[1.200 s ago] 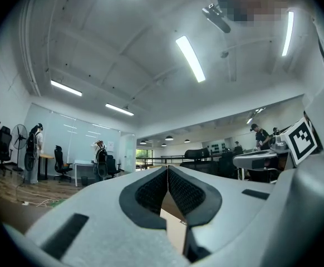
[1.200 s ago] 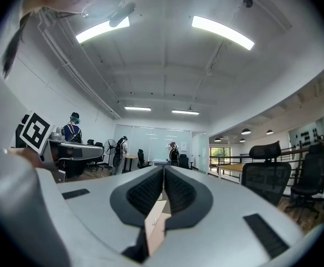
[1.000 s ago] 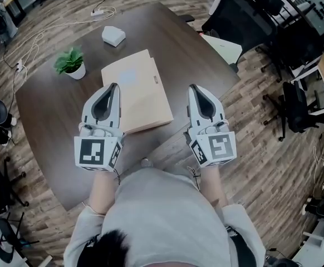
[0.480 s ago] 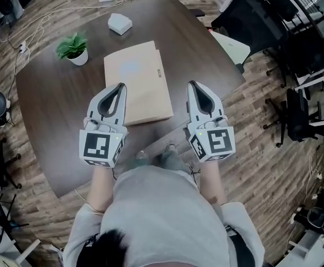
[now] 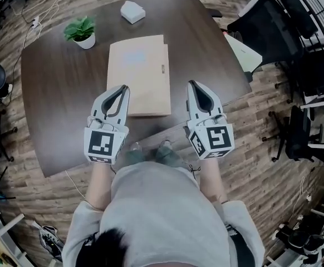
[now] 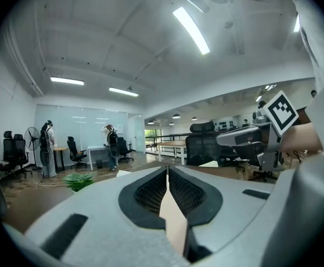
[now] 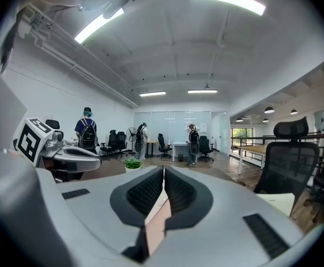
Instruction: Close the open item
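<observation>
Holds left gripper (image 5: 123, 89) and right gripper (image 5: 194, 86) pressed together, empty, flanking tan box (image 5: 138, 71) just ahead, and risks skidding it across table (image 5: 56, 104) through any sideways push.

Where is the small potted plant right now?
Head view: the potted plant stands far left on the table, left of the tan box and the white block.
</observation>
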Demonstrator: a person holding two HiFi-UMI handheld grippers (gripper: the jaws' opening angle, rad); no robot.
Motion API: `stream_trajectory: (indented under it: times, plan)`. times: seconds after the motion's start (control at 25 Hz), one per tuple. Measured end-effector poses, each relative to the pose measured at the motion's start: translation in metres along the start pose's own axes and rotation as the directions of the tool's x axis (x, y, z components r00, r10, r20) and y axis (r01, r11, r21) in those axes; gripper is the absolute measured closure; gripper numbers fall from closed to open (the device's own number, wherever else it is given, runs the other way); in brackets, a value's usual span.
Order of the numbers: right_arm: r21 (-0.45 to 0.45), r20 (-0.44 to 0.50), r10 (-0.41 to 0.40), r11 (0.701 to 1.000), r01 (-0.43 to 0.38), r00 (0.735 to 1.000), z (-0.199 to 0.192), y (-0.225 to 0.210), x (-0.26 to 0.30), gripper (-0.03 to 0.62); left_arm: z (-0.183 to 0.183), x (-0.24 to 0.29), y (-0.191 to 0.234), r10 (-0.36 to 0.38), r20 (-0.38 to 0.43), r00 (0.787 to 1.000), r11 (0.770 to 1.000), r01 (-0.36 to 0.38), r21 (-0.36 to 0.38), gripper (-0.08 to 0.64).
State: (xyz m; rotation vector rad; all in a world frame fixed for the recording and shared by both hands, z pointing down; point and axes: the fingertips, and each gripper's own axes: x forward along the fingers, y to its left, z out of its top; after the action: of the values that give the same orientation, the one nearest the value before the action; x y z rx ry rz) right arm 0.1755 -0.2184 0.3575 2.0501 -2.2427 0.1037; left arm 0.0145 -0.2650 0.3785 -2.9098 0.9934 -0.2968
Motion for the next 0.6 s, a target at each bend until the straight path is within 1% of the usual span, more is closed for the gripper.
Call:
stream_trajectory:
  times: [0.12, 0.28, 0.4, 0.6]
  plan:
    - [-0.001, -0.018, 0.036, 0.999, -0.036, 0.999, -0.006, -0.003, 0.003, 0.578, -0.01, 0.0, -0.011, -0.003, -0.022, 1.0, 1.0, 0.003, 0.012, 0.549]
    - [0.003, -0.039, 0.083, 0.997, -0.083, 0.996, -0.016, -0.007, 0.005, 0.578, -0.023, 0.001, -0.027, -0.016, -0.041, 0.999, 1.0, 0.015, -0.004, 0.54]
    - [0.006, -0.051, 0.118, 0.993, -0.118, 0.992, -0.021, -0.01, 0.006, 0.578, -0.033, 0.004, -0.04, -0.043, -0.056, 0.998, 0.999, 0.042, -0.008, 0.478]
    - [0.006, -0.071, 0.17, 0.985, -0.17, 0.983, -0.03, -0.012, 0.009, 0.578, -0.056, 0.011, -0.067, -0.094, -0.124, 0.988, 0.993, 0.102, 0.063, 0.393]
